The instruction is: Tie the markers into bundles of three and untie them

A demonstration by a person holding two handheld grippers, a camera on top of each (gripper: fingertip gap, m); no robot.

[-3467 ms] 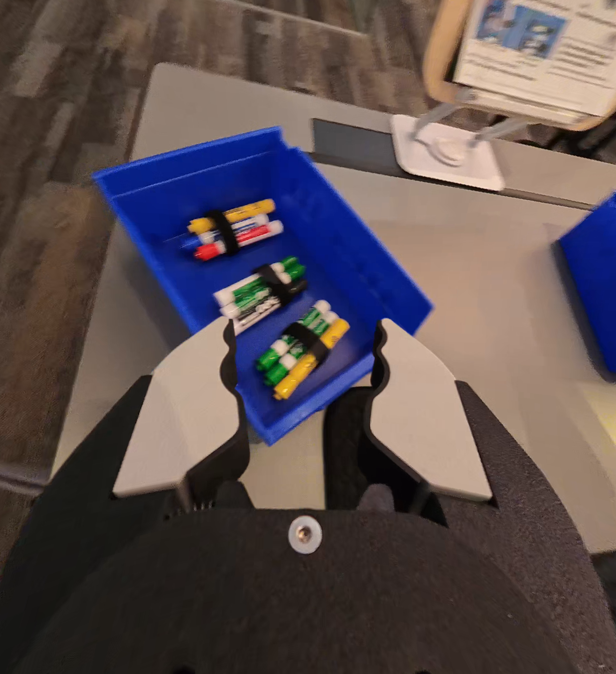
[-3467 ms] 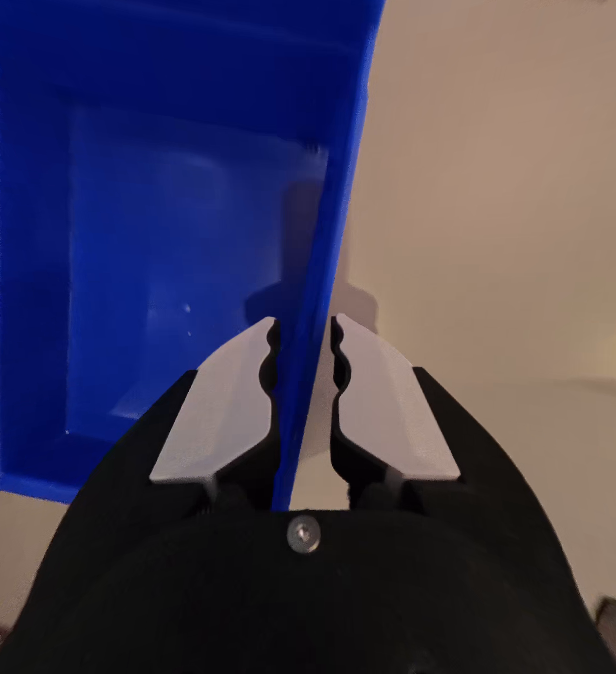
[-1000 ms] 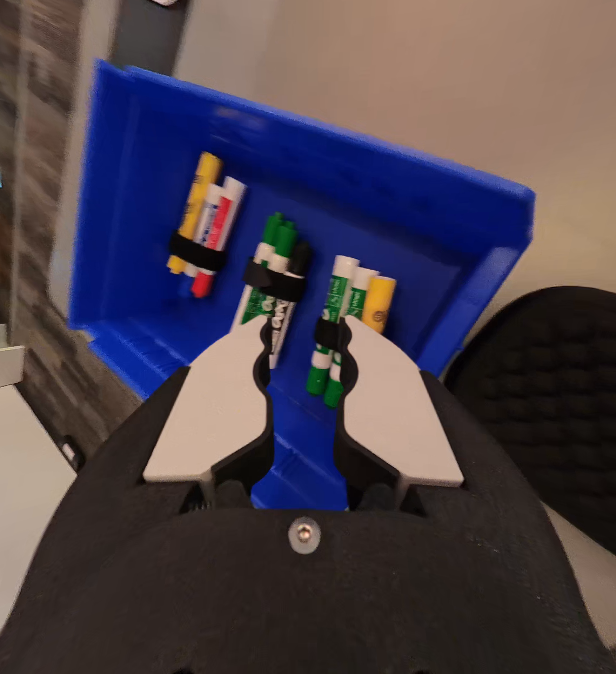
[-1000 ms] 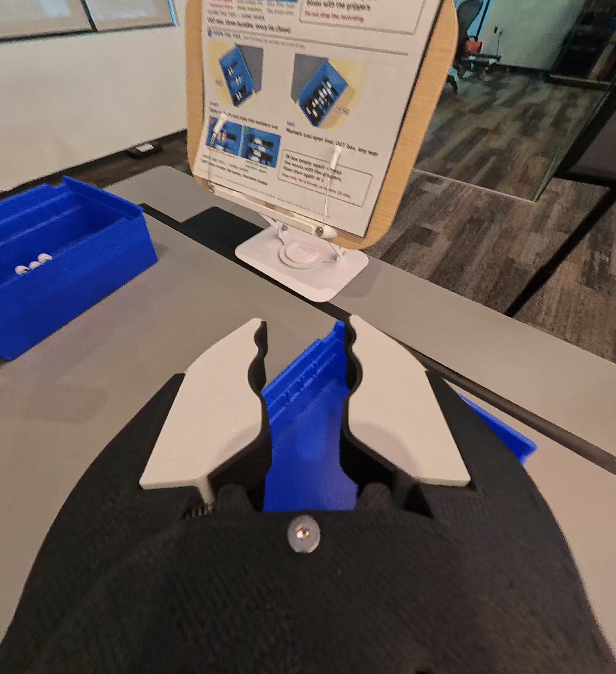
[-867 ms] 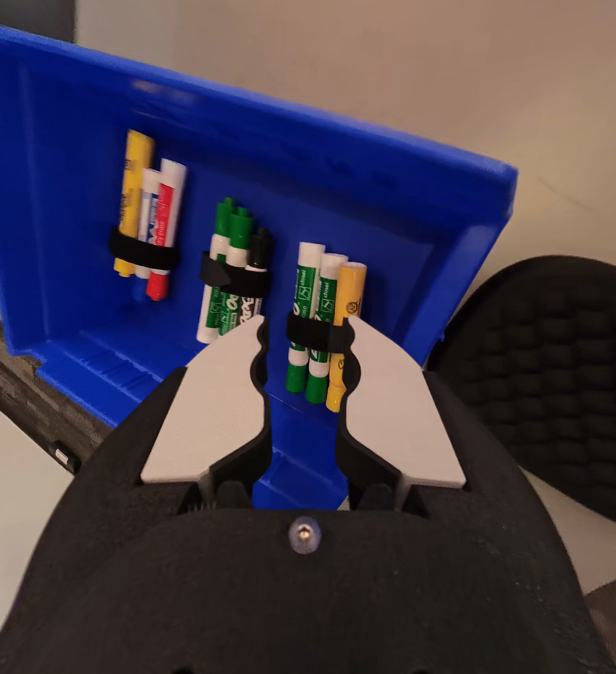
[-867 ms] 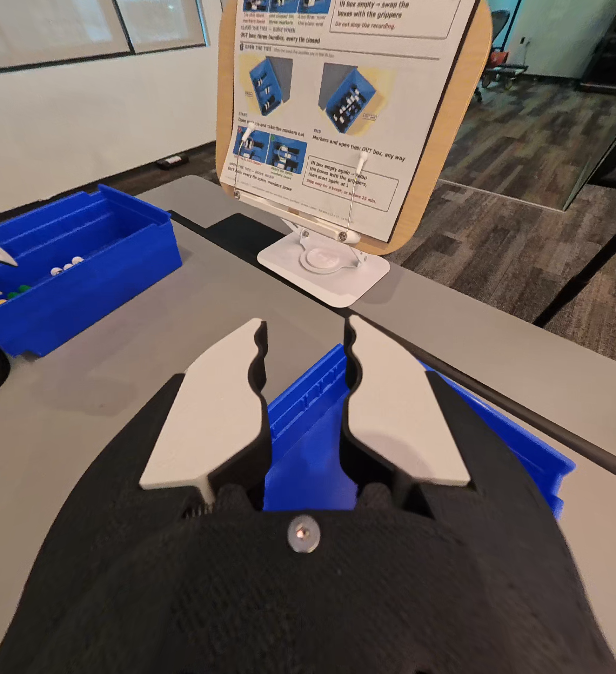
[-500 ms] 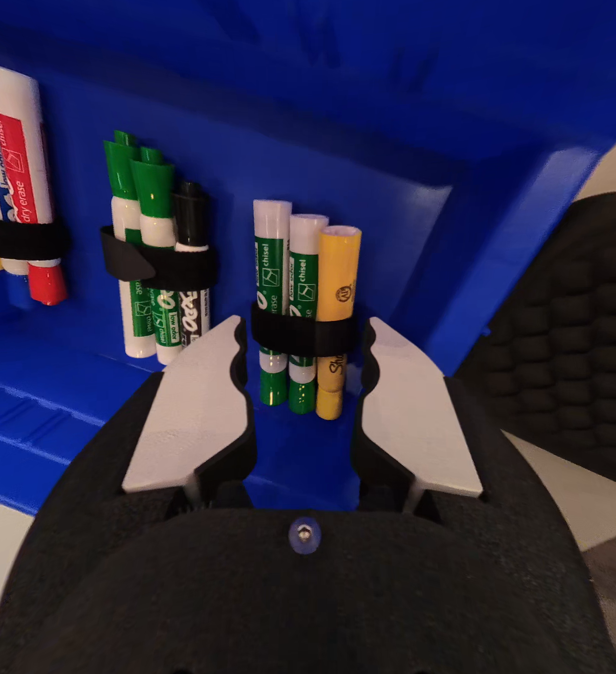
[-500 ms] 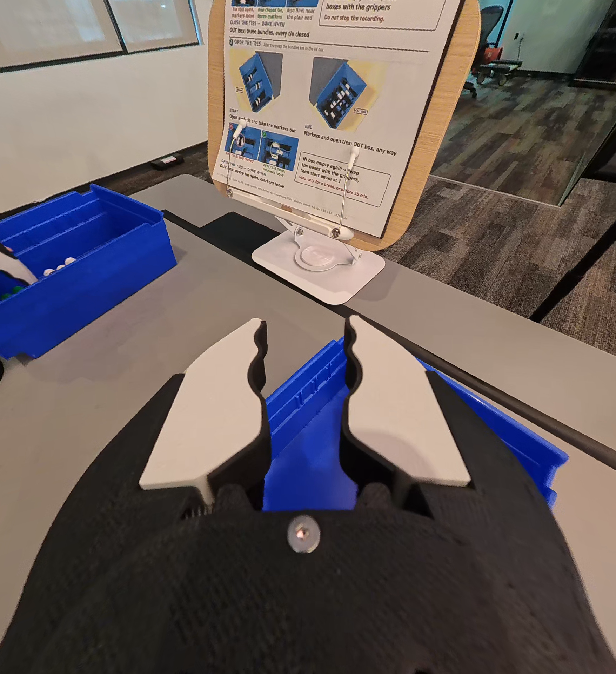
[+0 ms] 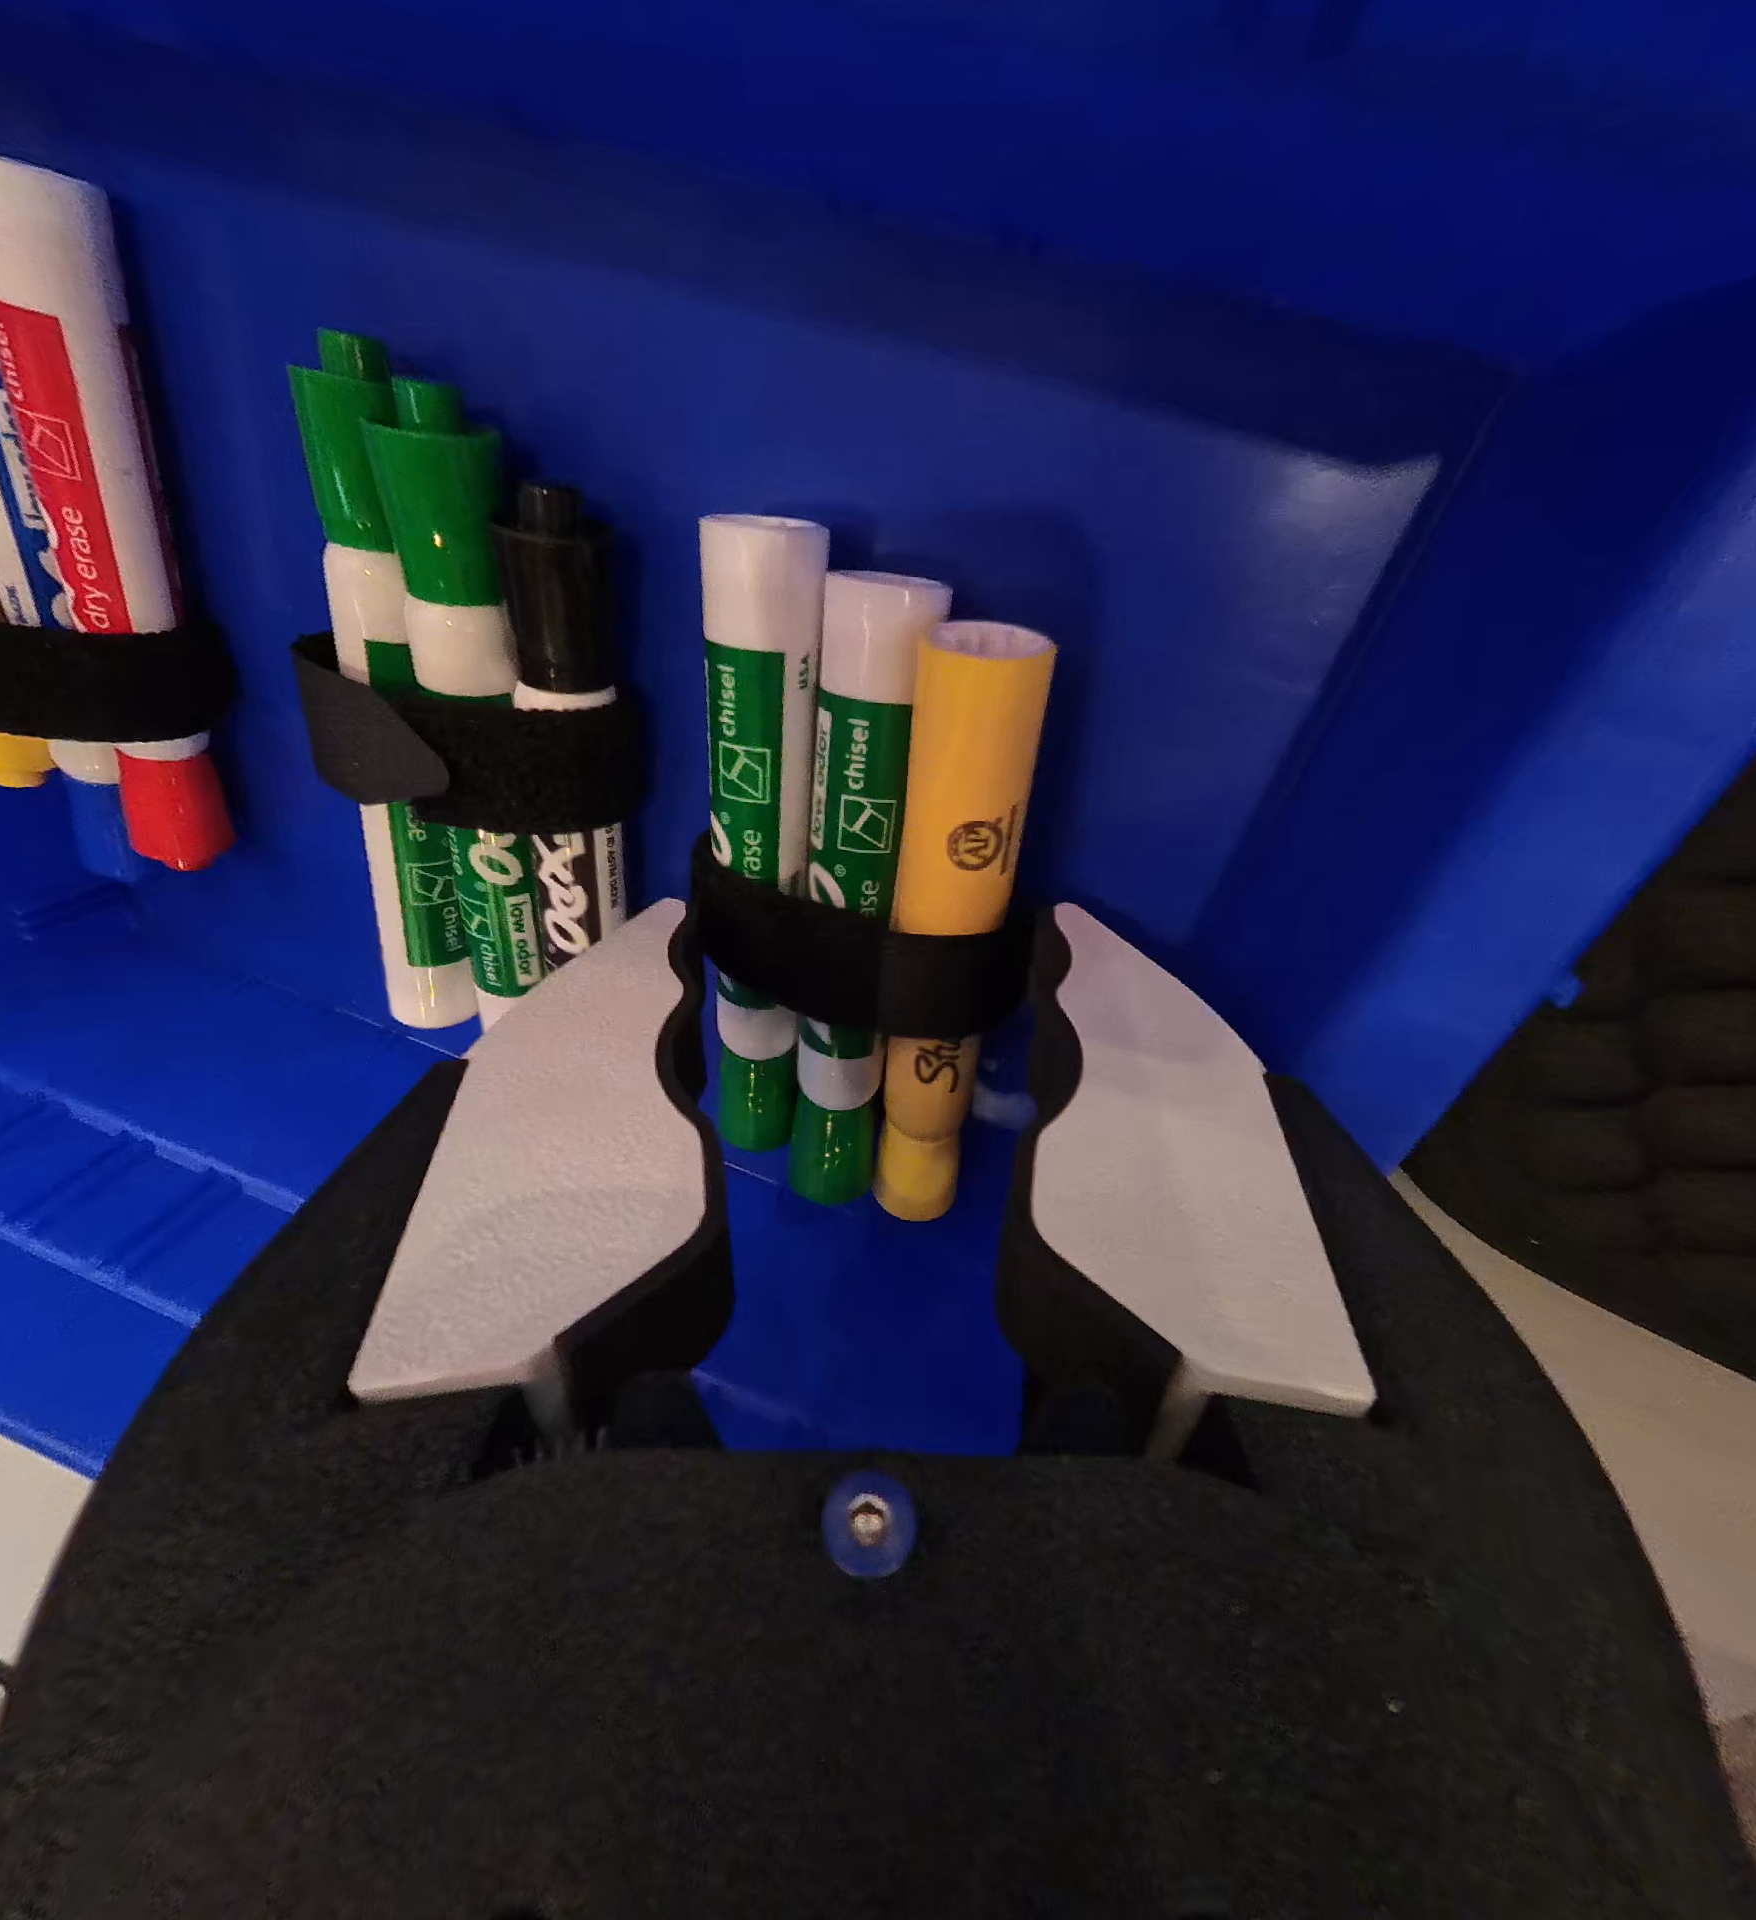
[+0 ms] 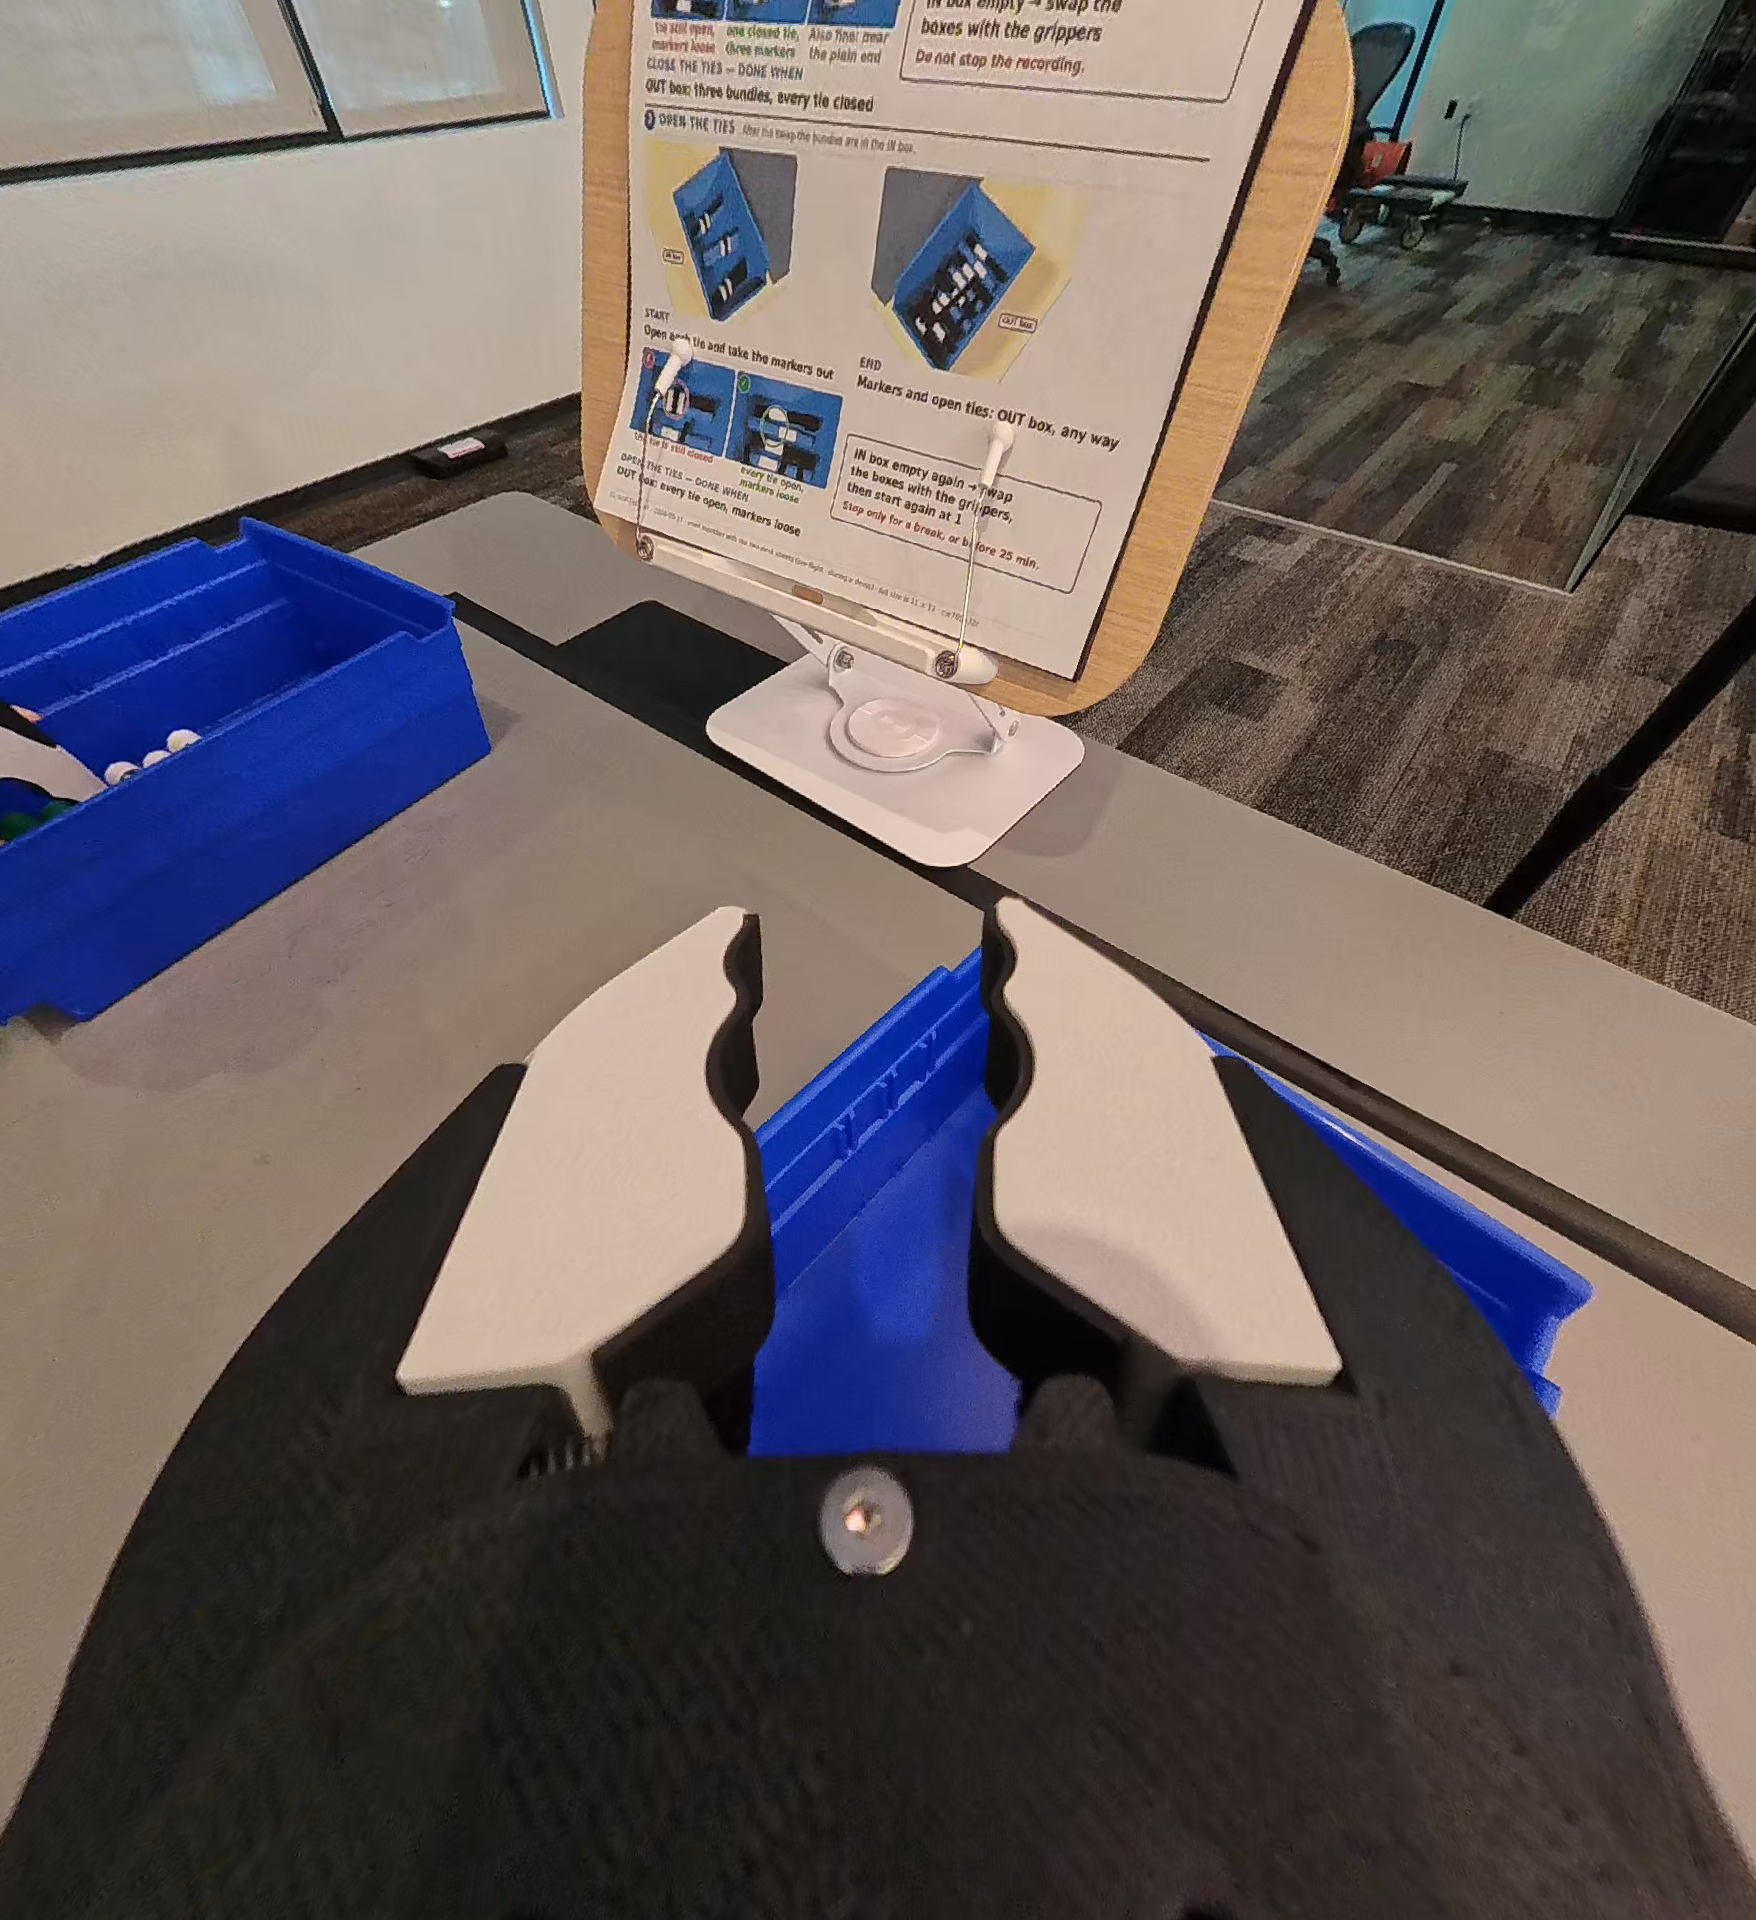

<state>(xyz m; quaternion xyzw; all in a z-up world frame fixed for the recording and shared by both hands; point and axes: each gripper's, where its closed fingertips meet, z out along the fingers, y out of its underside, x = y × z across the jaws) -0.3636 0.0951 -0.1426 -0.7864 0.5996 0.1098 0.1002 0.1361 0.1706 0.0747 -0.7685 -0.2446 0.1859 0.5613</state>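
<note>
The bundle of two green markers and one yellow marker (image 9: 858,883), wrapped in a black strap (image 9: 858,971), lies between my left jaws inside the blue bin (image 9: 1113,312). My left gripper (image 9: 861,961) is spread wide, one jaw on each side of the strap, close to it; whether either touches I cannot tell. Just left of my left jaws lies a second bundle (image 9: 469,717), two green markers and a black one, strapped too. Farther left is a third bundle (image 9: 53,644) with yellow, blue and red markers. My right gripper (image 10: 866,971) is spread as well and holds nothing, hovering over a second blue bin (image 10: 884,1247) on the grey table (image 10: 438,987). Beyond my right jaws stands an instruction sheet on a stand (image 10: 915,343).
</note>
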